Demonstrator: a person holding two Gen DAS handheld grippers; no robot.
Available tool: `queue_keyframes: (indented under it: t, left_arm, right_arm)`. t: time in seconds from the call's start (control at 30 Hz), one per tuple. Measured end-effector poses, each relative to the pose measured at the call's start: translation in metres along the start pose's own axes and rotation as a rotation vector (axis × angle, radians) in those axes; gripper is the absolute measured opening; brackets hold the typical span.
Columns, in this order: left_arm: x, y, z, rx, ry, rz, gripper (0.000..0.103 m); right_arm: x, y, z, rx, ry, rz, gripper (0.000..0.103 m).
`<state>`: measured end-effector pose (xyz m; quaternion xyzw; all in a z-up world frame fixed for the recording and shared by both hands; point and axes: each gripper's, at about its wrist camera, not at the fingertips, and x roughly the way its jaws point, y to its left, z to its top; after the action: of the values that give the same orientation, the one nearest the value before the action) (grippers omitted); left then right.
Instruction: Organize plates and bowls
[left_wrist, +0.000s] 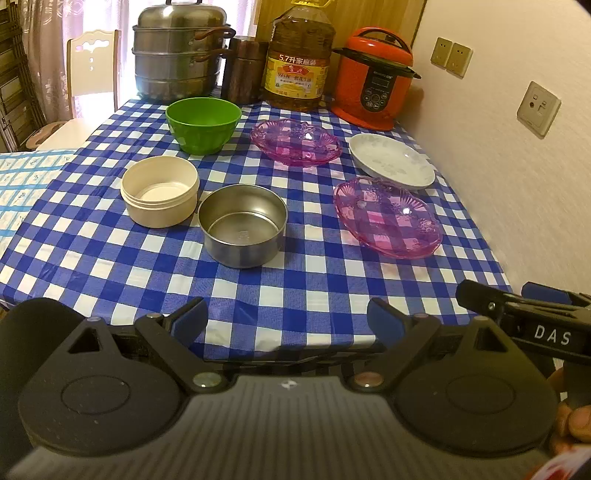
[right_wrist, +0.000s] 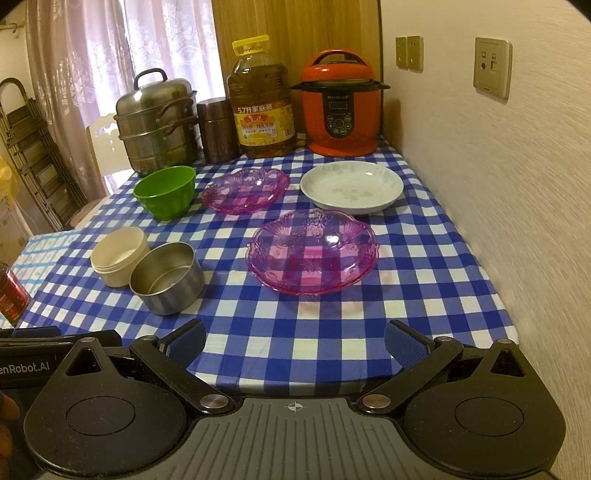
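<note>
On the blue checked tablecloth stand a green bowl, a cream bowl and a steel bowl. To their right lie a far pink glass plate, a white flowered plate and a near pink glass plate. The same pieces show in the right wrist view: green bowl, cream bowl, steel bowl, pink plates, white plate. My left gripper and my right gripper hang open and empty over the table's near edge.
Along the back stand a steel steamer pot, a brown canister, a big oil bottle and a red pressure cooker. A wall runs along the right. A chair stands at the back left. A red-labelled bottle stands at the left.
</note>
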<state>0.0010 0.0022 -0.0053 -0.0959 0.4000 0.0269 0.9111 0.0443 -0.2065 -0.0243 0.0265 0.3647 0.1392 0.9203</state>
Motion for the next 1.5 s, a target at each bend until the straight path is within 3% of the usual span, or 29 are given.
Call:
queue_keyframes:
  t: [0.77,1.17,1.5]
  left_arm:
    - [0.005,-0.010,0.015,-0.019,-0.011,-0.040,0.091]
    - [0.056,-0.017,0.056,-0.063,-0.029,-0.156,0.091]
    - [0.127,-0.040,0.076,-0.004,-0.033,-0.166,0.085]
  right_arm:
    - [0.004,-0.011,0.006,0.055,-0.011,-0.001,0.102]
    - [0.030,-0.064,0.037,0.230,-0.058,-0.016,0.102]
    - [0.072,-0.097,0.048,0.349,-0.069,-0.025,0.102]
